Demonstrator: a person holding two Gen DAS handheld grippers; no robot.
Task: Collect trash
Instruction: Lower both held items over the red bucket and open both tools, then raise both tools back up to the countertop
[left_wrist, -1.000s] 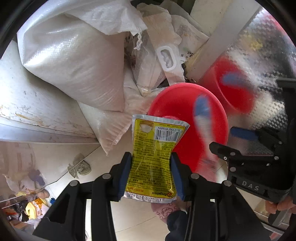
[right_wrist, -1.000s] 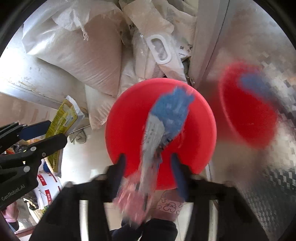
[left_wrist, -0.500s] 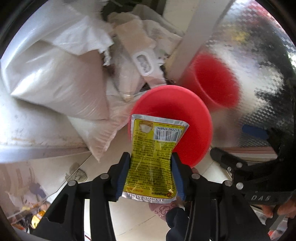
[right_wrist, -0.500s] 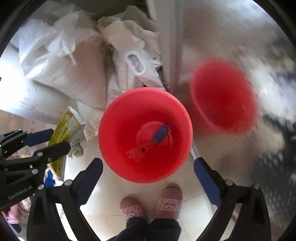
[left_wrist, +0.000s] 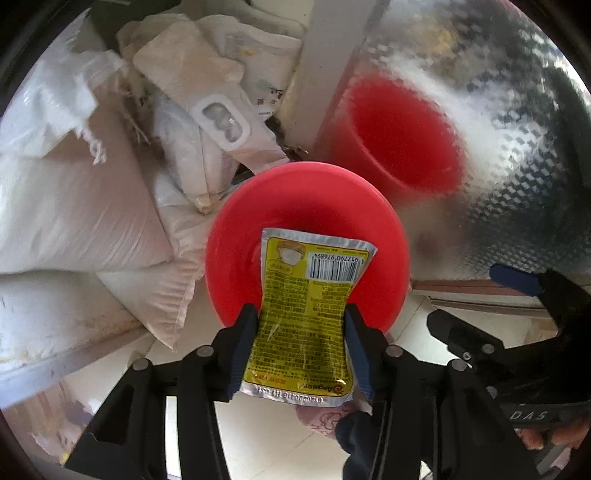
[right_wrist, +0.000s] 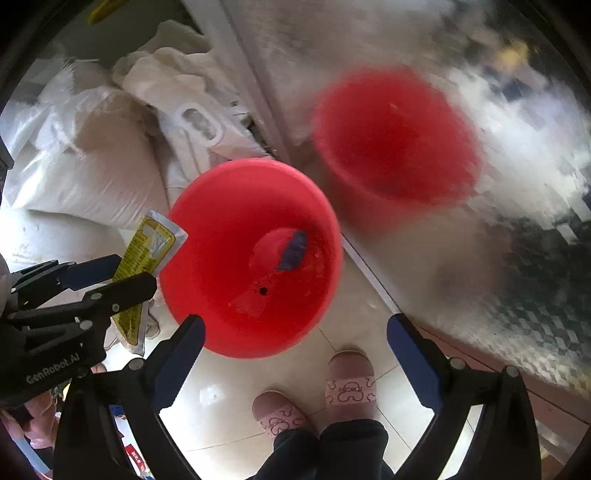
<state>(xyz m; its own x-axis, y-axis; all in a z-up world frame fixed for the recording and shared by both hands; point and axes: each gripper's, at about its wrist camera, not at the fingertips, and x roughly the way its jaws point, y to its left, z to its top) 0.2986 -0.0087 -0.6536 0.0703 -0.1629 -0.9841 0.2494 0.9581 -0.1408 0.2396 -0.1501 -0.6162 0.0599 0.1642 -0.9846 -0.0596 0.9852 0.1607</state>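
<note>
Pinching a yellow sachet (left_wrist: 306, 317) between the blue pads of our left hand-held gripper (left_wrist: 301, 339), we hold it above the near rim of the red bin (left_wrist: 240, 236), which serves as our landmark; the sachet's silver-edged top with its barcode reaches over the bin's mouth, while its lower seam hangs back toward us, outside the rim; the pads press on both of its edges, so the grip is firm. From the right wrist view the same sachet (right_wrist: 147, 254) shows at the left of the red bin (right_wrist: 207, 236), clamped in the left hand-held gripper (right_wrist: 110, 273), just beside the rim. Our right hand-held gripper (right_wrist: 295, 336) stands wide apart with nothing between its blue fingers (right_wrist: 410, 354); one finger sits at the bin's near-left edge and the other well to the right of the bin, over the pale tiled floor (right_wrist: 362, 295). Down at the bottom of the bin lies a blue and red wrapper (right_wrist: 291, 251). Behind and to the left of the bin, white woven sacks (left_wrist: 74, 206) are piled up, one touching its far rim; to the right of the bin a shiny patterned metal panel (left_wrist: 517, 155) carries a blurred red reflection (left_wrist: 399, 136); on the near side of the bin, on the floor, stand a person's feet in pink slippers (right_wrist: 349, 384).
</note>
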